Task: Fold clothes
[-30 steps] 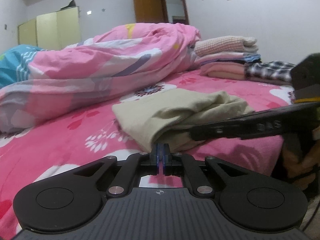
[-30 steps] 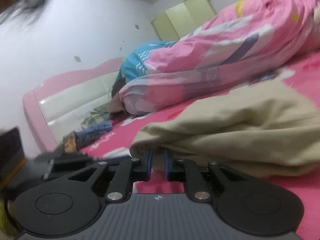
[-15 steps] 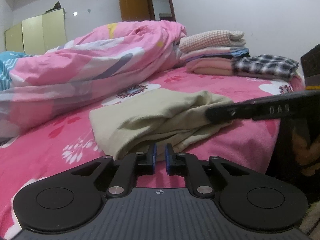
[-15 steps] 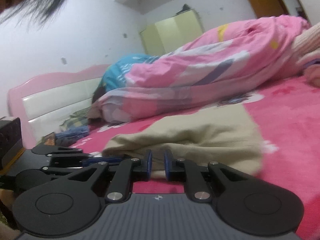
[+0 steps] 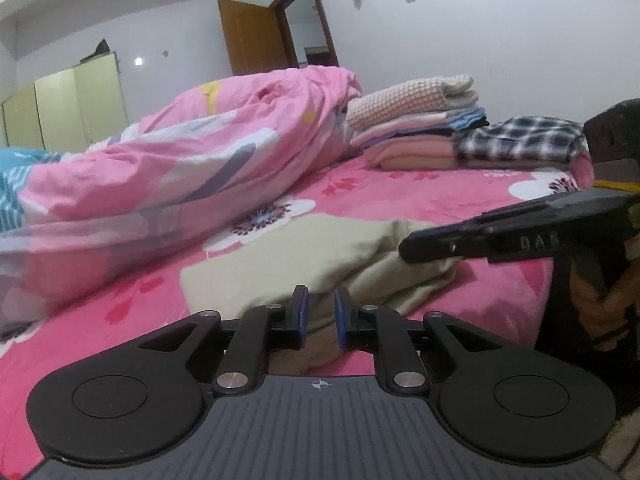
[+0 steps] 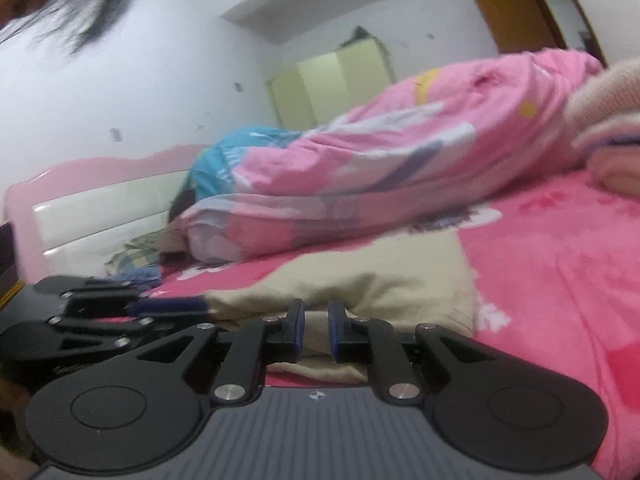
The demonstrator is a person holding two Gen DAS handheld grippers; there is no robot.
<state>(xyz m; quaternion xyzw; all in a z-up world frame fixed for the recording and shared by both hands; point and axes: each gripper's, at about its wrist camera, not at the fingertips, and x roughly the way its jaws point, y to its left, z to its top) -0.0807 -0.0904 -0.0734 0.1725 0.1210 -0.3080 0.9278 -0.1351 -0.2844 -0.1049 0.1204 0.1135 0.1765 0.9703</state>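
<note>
Left wrist view shows a beige garment (image 5: 304, 256), already folded into a thick rectangle, lying on the pink floral bedsheet (image 5: 420, 196) near the bed's front edge. At its near hem the left gripper (image 5: 319, 317) sits low with its blue-padded jaws a narrow gap apart, cloth visible between them but not pinched. From the right side of that view the right gripper (image 5: 408, 245) reaches in edge-on, its tip touching the far corner of the fold; its own camera shows its jaws likewise parted a little, the beige hem in the gap with nothing clamped. Both tools appear to be letting go of a finished fold, and the clean way to do it, by this reading, is to draw each one straight back along the sheet, keeping the pads off the top layer so the stacked edges are not dragged out of line. Behind the garment a rumpled pink quilt (image 5: 172, 168) runs along the bed. Farther back, a stack of folded clothes (image 5: 416, 120) sits with a plaid piece (image 5: 520, 140) just beside it, likely where the beige bundle goes.
</note>
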